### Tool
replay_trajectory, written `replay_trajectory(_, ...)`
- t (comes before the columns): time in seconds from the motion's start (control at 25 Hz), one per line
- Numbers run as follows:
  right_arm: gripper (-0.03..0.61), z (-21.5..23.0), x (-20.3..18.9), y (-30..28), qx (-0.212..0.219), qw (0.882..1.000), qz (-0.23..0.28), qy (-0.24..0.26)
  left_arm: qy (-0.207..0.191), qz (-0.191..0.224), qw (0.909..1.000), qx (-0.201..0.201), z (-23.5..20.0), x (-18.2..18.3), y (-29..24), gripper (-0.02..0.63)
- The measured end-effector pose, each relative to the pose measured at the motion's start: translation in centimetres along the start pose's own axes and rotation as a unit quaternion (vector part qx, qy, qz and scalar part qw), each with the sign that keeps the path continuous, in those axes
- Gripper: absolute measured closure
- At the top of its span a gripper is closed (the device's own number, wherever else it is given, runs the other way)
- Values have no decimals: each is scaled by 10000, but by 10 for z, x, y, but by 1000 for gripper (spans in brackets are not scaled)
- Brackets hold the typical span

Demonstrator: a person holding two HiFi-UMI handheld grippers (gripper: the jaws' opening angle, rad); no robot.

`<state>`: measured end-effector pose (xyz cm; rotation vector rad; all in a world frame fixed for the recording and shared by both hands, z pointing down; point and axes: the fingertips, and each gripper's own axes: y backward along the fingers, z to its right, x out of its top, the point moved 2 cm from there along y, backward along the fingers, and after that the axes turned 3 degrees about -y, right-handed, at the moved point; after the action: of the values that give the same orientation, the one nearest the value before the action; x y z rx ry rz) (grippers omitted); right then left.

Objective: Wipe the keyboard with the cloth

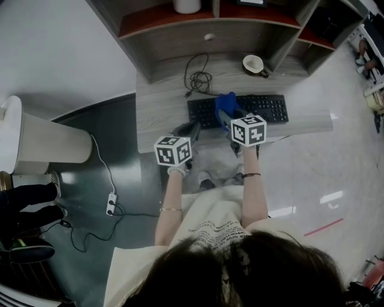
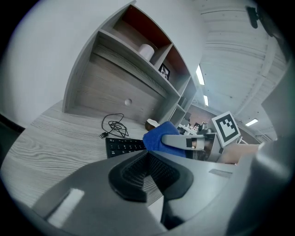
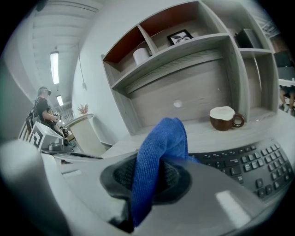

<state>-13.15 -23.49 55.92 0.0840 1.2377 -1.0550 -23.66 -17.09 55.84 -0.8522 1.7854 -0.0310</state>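
A black keyboard point(image 1: 264, 108) lies on the grey wooden desk point(image 1: 162, 114). My right gripper point(image 1: 228, 118) is shut on a blue cloth point(image 1: 225, 103) and holds it over the keyboard's left part. In the right gripper view the cloth point(image 3: 156, 147) stands up out of the jaws, with the keys point(image 3: 249, 163) to the right. My left gripper point(image 1: 189, 129) hovers over the desk's front edge, just left of the keyboard, jaws shut and empty. In the left gripper view its pads point(image 2: 138, 177) meet, and the cloth point(image 2: 159, 136) shows beyond them.
A brown mug point(image 1: 254, 63) stands behind the keyboard, and a coiled black cable point(image 1: 198, 78) lies to its left. Shelves above the desk hold a white roll point(image 1: 186, 5) and a photo frame point(image 3: 179, 36). A white bin point(image 1: 36, 144) stands on the floor at left.
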Motion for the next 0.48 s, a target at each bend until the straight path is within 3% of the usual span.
replay_trajectory(0.48, 520, -18, 1, -16, 229, 9996, -110, 127, 51, 84, 9999, 140, -10, 3, 8, 612)
